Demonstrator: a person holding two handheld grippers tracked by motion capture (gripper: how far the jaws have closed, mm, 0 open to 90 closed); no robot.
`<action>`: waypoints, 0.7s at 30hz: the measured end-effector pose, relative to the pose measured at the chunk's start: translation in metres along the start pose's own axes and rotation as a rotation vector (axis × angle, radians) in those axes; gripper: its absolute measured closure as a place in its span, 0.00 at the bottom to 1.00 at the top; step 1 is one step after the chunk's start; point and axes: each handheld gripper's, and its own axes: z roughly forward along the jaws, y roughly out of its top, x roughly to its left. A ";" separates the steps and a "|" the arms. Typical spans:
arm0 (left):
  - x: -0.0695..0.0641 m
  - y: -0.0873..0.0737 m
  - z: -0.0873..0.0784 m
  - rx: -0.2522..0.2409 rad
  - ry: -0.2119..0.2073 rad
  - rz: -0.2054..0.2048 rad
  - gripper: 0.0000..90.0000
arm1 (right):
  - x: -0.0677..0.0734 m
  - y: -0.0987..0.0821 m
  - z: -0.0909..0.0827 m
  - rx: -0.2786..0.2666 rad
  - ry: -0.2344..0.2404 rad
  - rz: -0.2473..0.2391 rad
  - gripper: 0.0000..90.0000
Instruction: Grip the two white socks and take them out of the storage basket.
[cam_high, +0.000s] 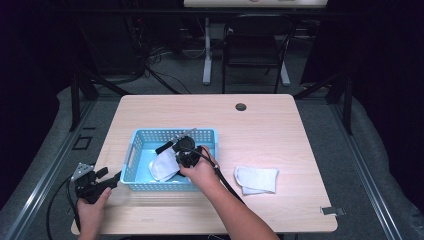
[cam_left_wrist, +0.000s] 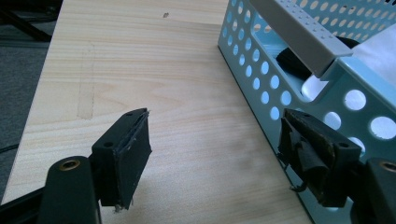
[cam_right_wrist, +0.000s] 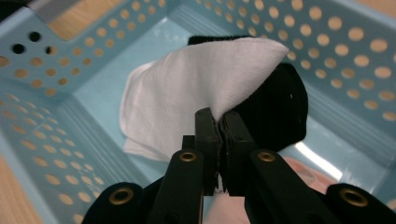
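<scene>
The left tongs (cam_left_wrist: 215, 154) hang released over the tabletop (cam_left_wrist: 140, 70), one jaw against the basket (cam_left_wrist: 261, 84) wall. Beyond them, inside the basket, the right tongs (cam_right_wrist: 219, 126) are clenched on the white sock's (cam_right_wrist: 187, 93) edge, a black sock (cam_right_wrist: 280, 112) just behind it.

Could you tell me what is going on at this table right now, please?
A person works with a handheld gripper in each hand. The right gripper is inside the blue basket, its jaws shut on a white sock that lies over a black sock. The left gripper rests open beside the basket's near left corner, holding nothing. Another white sock lies on the table to the right of the basket.
</scene>
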 end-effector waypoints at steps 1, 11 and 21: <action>0.000 0.000 0.000 0.000 0.000 0.001 0.28 | 0.002 0.000 -0.003 -0.023 0.000 -0.013 0.97; 0.000 0.000 0.000 0.000 0.000 0.001 0.28 | 0.018 0.000 -0.040 -0.189 0.015 -0.105 0.97; 0.000 0.000 0.000 0.002 0.001 -0.002 0.28 | 0.014 -0.004 -0.083 -0.255 0.018 -0.146 0.97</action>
